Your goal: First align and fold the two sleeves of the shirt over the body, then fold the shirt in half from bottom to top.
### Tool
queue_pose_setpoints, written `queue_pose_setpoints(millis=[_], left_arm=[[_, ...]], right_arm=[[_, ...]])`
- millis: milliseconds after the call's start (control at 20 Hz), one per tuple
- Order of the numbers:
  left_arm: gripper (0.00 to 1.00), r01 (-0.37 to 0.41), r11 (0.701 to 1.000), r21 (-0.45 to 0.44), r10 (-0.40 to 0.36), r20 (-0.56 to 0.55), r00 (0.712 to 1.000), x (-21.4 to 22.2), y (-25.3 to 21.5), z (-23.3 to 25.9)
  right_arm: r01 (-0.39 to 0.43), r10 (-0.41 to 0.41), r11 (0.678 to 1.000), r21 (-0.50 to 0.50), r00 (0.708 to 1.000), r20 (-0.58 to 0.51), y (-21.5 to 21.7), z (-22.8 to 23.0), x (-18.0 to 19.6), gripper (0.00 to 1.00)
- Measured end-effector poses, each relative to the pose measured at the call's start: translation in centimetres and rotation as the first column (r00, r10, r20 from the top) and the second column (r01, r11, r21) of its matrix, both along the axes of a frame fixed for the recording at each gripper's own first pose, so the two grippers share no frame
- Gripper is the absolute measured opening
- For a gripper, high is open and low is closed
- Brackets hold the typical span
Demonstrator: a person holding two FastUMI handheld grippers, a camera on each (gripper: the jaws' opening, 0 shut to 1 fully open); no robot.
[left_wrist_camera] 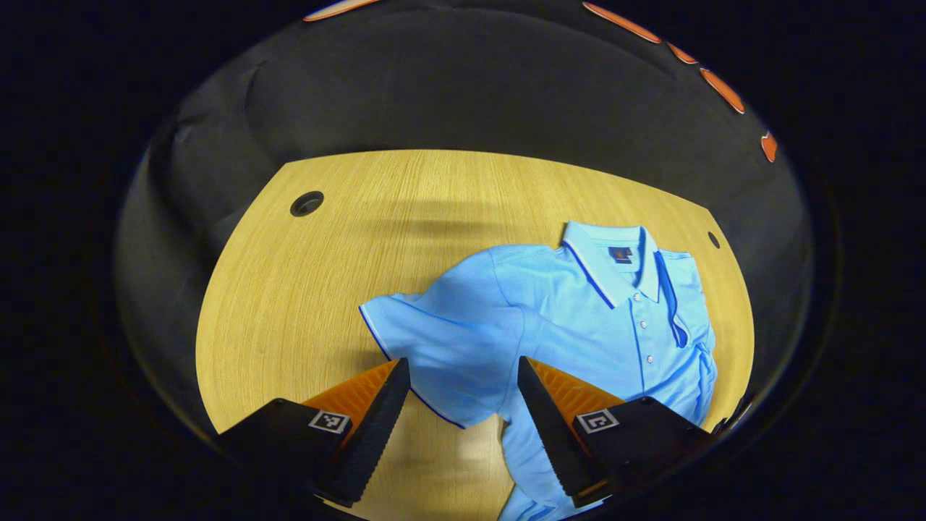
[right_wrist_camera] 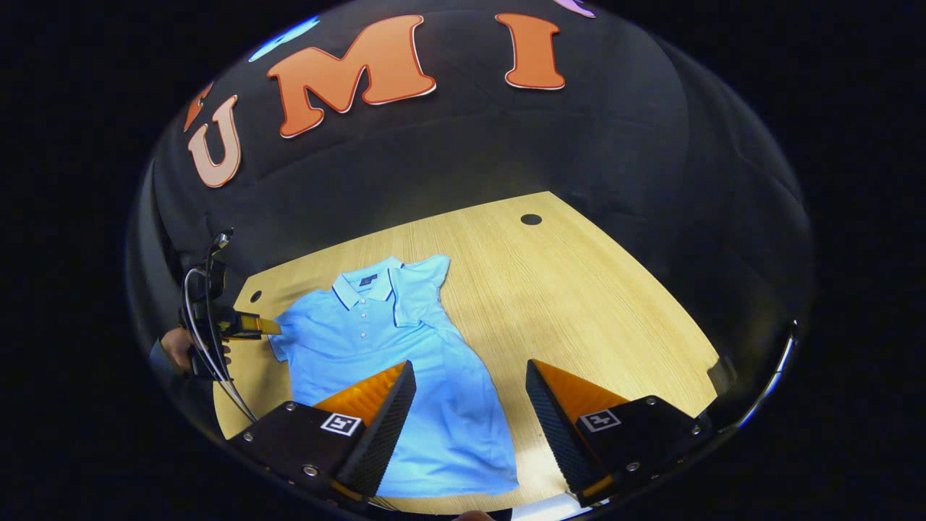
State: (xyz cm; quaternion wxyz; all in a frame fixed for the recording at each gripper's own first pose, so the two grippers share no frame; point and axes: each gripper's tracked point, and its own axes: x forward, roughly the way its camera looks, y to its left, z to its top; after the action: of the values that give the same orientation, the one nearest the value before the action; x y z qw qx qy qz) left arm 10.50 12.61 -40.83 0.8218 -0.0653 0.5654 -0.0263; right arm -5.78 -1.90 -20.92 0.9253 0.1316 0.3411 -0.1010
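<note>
Currently light blue polo shirt (right_wrist_camera: pixel 391 340) lies flat on wooden table (right_wrist_camera: pixel 579 289), collar toward far edge, buttons up, dark trim on collar and cuffs. One sleeve (right_wrist_camera: pixel 419 289) is folded over the body; other sleeve (left_wrist_camera: pixel 427 340) spreads out flat. Left hand-held gripper (left_wrist_camera: pixel 463 405) hovers over spread sleeve, fingers apart. Right hand-held gripper (right_wrist_camera: pixel 470 412) is above the hem near the table's near edge, fingers apart, nothing held.

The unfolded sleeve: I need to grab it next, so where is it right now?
In the left gripper view the unfolded sleeve lies flat on the wooden table, spread out from the shirt, just beyond the open left gripper.
</note>
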Motion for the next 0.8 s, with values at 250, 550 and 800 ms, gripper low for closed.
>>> queue_pose_setpoints(millis=[250,550,800], left_arm=[[0.97,-0.023,0.999,0.042,0.027,-0.094,0.995,-0.7,0.3,-2.8],[0.92,-0.011,0.999,0.044,0.016,-0.114,0.993,-0.6,0.0,-3.5],[0.19,-0.028,1.000,0.003,0.028,-0.063,0.998,0.5,-1.3,-3.3]], right_arm=[[0.011,-0.011,1.000,0.000,1.000,-0.003,-0.4,0.0,-1.2,0.94],[0.025,-0.025,1.000,0.011,1.000,0.006,-0.9,0.2,-1.4,0.94],[0.038,-0.038,0.999,0.031,0.999,0.001,-1.2,-0.2,-1.8,0.94]])
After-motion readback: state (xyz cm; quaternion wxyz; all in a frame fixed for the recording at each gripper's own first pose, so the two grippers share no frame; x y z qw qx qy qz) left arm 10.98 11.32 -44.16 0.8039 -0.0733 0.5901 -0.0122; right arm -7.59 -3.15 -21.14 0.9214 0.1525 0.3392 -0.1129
